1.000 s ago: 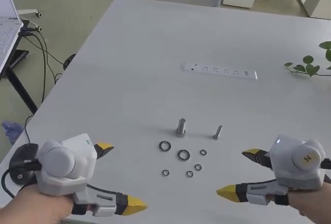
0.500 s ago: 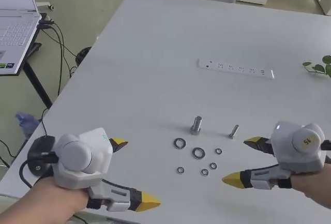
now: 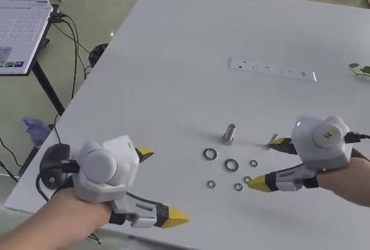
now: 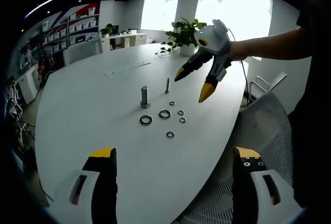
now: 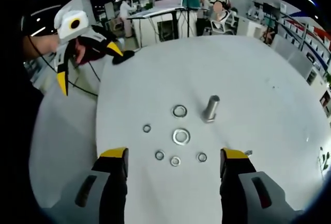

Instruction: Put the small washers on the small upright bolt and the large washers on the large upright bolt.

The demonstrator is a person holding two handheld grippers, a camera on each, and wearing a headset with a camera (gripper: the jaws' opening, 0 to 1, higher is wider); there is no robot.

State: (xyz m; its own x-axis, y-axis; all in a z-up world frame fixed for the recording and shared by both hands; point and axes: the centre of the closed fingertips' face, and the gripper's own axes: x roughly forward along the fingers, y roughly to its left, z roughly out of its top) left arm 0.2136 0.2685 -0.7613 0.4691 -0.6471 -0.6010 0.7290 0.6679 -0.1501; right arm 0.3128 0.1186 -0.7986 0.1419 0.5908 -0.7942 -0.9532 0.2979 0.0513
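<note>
On the white table (image 3: 173, 59) the large bolt (image 3: 229, 134) (image 4: 145, 95) (image 5: 210, 108) stands upright. The small bolt (image 3: 272, 141) (image 4: 167, 85) stands to its right, partly behind my right gripper's far fingertip. Two large washers (image 3: 210, 154) (image 3: 231, 164) and several small washers (image 3: 238, 187) lie flat in front of the bolts. My right gripper (image 3: 268, 163) (image 5: 174, 154) is open just right of the washers, holding nothing. My left gripper (image 3: 160, 185) (image 4: 175, 154) is open and empty near the table's front left edge, well left of the washers.
A white power strip (image 3: 272, 70) lies farther back on the table. A laptop (image 3: 17, 25) sits on a side desk at the left, with cables (image 3: 75, 36) below it. Plant leaves (image 3: 361, 69) reach in at the right edge. The table's left edge (image 3: 87, 88) runs diagonally.
My right gripper has moved in toward the washers and the small bolt. The left gripper keeps its place relative to the bolts. The head camera has shifted.
</note>
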